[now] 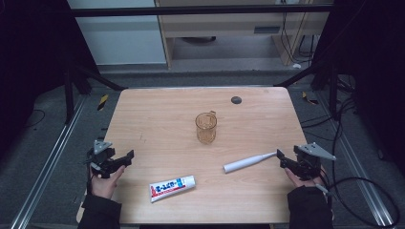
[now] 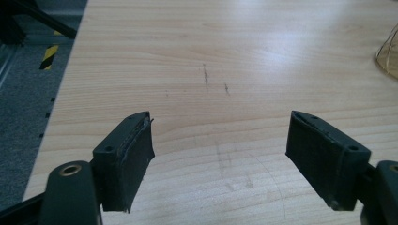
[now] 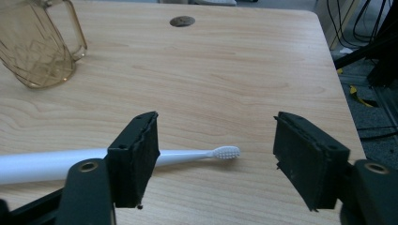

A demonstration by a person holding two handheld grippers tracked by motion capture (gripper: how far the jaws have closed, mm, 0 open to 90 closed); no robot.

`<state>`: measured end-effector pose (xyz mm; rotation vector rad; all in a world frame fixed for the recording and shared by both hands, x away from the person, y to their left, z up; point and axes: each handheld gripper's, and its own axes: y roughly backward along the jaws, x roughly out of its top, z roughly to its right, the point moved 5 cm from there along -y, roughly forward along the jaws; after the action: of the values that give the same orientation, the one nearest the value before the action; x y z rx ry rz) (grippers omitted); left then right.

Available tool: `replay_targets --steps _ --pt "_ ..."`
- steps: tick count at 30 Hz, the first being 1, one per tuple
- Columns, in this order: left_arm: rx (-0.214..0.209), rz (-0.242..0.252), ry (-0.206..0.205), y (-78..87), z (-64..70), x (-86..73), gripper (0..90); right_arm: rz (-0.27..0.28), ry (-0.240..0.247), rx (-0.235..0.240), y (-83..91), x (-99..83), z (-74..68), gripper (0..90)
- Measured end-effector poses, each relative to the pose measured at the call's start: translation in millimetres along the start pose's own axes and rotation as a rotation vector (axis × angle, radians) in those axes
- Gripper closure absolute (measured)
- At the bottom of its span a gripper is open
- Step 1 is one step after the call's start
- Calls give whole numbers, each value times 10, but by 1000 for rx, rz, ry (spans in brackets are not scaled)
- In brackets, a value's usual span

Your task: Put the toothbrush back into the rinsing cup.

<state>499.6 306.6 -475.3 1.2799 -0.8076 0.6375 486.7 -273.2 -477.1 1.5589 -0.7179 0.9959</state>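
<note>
Both grippers are resting at the bench's near corners, fingers spread wide and gripping nothing.

The left gripper [image 1: 128, 157] is sitting at 8 o'clock, the right gripper [image 1: 280, 157] at 4 o'clock with the white toothbrush [image 1: 249, 162] lying just before it, bristles toward it. An amber glass mug [image 1: 206, 127] is standing upright at the centre of the bench [image 1: 157, 109]; a toothpaste tube [image 1: 172, 187] is lying at 6 o'clock, a dark round disc [image 1: 236, 99] at 1 o'clock.

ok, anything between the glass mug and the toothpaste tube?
Nothing. In the high view, only bare wood separates the glass mug from the toothpaste tube; the toothbrush lies off to the right of that stretch.
</note>
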Motion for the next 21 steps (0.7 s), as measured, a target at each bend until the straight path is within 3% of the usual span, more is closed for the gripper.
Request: replay_targets --steps 3,6,8,11,13,16,21 --pt "1 14 16 48 -22 -30 237 0 5 8 21 16 -30 356" --pt "14 24 22 87 -47 -94 240 4 37 31 38 55 -146 408" --pt "19 16 3 88 -48 -130 241 -4 43 45 35 60 -185 423" --pt "30 3 -34 71 -32 -172 272 -23 62 97 22 74 -354 473" --pt "23 -1 -38 51 -23 -180 288 -27 67 110 18 78 -394 490" --pt "17 -7 -48 39 -13 -196 336 -47 73 167 -14 87 -553 543" --pt "18 -7 -48 39 -16 -192 366 -73 96 192 -68 89 -708 601"
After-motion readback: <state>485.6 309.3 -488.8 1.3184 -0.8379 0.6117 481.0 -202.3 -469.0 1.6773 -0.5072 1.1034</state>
